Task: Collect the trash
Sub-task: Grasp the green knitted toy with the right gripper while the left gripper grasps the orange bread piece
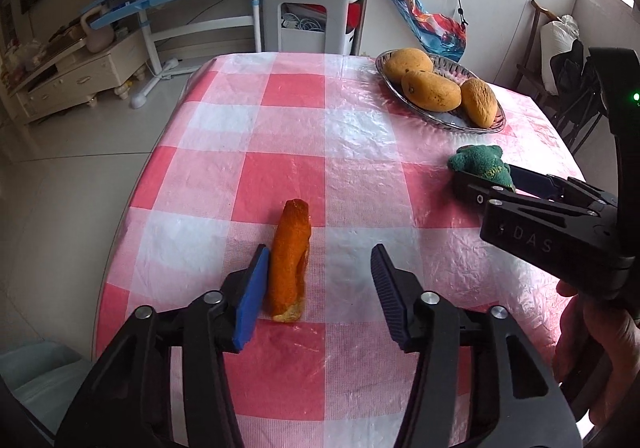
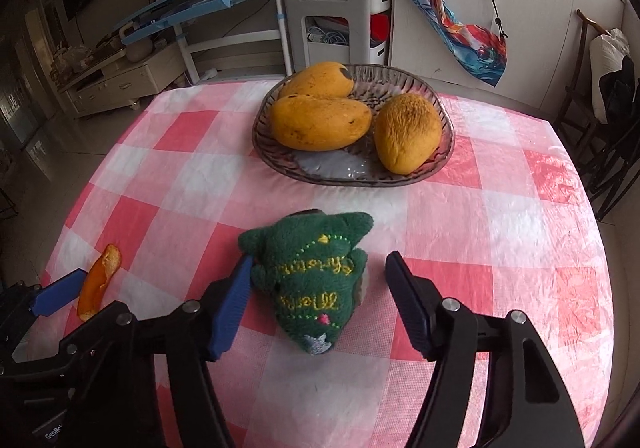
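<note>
Here the left tool (image 1: pixel 316 284) stands apart around the orange peel (image 1: pixel 289 260), which lies on the checked worktop (image 1: pixel 360 136) near its left edge, pressed against the blue left pad with a wide gap to the other. Closing unevenly could shove the curled peel sideways or flip it out. The right tool (image 2: pixel 316 300) is likewise apart, straddling a green plush toy (image 2: pixel 310 276); that looks no trash, so clamping it would likely be a mistake.

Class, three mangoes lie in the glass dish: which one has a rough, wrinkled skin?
The mango alone at the dish's right end in the right wrist view; the other two are smooth and touch each other.
</note>
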Motion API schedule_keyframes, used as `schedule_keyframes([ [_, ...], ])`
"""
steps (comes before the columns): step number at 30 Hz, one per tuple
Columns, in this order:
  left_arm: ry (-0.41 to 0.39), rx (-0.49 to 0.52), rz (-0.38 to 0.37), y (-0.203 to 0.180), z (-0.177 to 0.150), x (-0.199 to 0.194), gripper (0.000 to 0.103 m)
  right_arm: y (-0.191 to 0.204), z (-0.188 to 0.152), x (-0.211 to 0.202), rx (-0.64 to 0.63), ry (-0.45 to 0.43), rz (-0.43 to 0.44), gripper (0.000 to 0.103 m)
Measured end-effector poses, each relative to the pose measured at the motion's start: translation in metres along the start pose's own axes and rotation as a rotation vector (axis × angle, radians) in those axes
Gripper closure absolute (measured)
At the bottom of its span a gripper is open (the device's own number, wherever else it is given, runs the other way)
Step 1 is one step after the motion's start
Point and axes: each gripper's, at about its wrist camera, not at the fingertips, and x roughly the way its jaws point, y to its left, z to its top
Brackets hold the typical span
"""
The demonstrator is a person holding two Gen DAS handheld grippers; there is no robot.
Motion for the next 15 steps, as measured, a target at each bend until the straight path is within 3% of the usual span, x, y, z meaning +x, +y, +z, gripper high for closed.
schedule_keyframes([
  [1, -0.007, 0.011, 0.007, -0.002, -0.001, 0.0, 0.083, -0.001, 0.001, -0.001, 0.003, -0.001, 0.017, 0.055],
  [2, -0.003, 0.025, -0.003, -0.003, -0.001, 0.0, 0.088, -0.002, 0.001, -0.002, 0.012, -0.002, 0.034, 0.058],
  [6, -0.036, 0.056, -0.014, -0.01, -0.004, -0.011, 0.091, -0.002, -0.001, -0.01, 0.02, -0.017, 0.064, 0.064],
  [15, -0.167, 0.1, 0.012, -0.015, -0.019, -0.078, 0.091, -0.001, -0.025, -0.063, 0.001, -0.06, 0.138, 0.064],
])
